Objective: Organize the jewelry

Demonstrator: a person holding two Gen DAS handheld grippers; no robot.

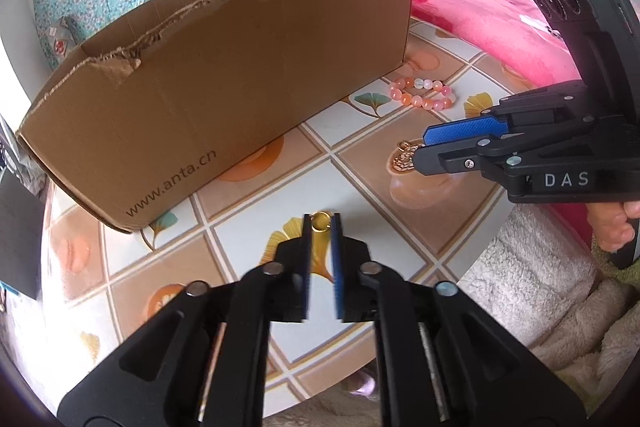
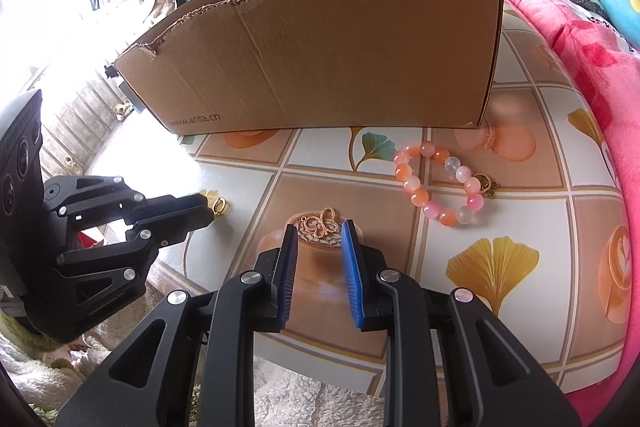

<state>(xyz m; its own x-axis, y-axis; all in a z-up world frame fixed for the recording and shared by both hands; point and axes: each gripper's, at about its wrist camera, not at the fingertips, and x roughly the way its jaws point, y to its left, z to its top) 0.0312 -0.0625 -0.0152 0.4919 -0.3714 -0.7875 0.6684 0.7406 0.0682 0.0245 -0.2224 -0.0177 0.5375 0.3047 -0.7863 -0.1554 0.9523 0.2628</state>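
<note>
- On the tiled counter (image 1: 256, 251) in the left wrist view, the left gripper (image 1: 321, 223) is bracketing a small gold ring (image 1: 320, 220) right at its fingertips; the jaws are standing narrowly apart, and I cannot tell whether the pads are touching the ring yet.
- The ring is lying nearly flat with its opening facing up, so it has no real long axis; squeezing gently across its width, with the tips kept low to the counter, seems the best way to stop it skating forward.
- The cardboard box (image 1: 224, 75), open-topped with a torn rim, is standing just behind, the likely place for the jewelry.
- In the right wrist view, the right gripper (image 2: 320, 227) is hovering with jaws apart over a gold filigree pendant (image 2: 320, 221), which is lying flat between the tips.
- Its long axis is running roughly left to right, across the gap, so the jaws would be closing on its ends.
- The beaded bracelet (image 2: 438, 183) is lying to the right, its small charm pointing away from the box.
</note>
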